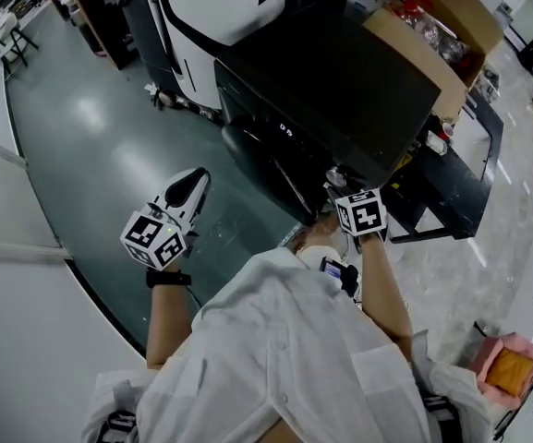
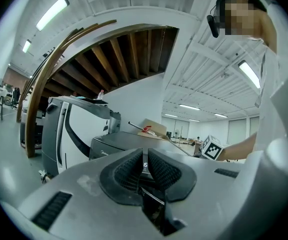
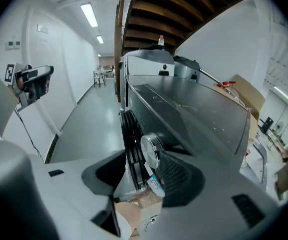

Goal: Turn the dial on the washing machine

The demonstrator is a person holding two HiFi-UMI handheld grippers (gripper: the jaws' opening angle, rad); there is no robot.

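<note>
Grey floor [image 1: 90,127] runs under the washing machine [image 1: 331,90], whose dial [image 3: 151,151], at 1 o'clock, sits between my open right claw [image 3: 144,166], turn likely not done; left claw [image 2: 144,166], at 9 o'clock, closed, empty.

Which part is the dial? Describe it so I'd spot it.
Find the dark washing machine. At the top of its front face sits the dial: a round silver disc standing out from the black panel, unlike the flat sticker below it.

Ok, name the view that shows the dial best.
The right gripper view: the round silver dial sits close between the right gripper's open jaws. In the head view that gripper mostly covers it; the left gripper view shows the washing machine, no dial.
</note>
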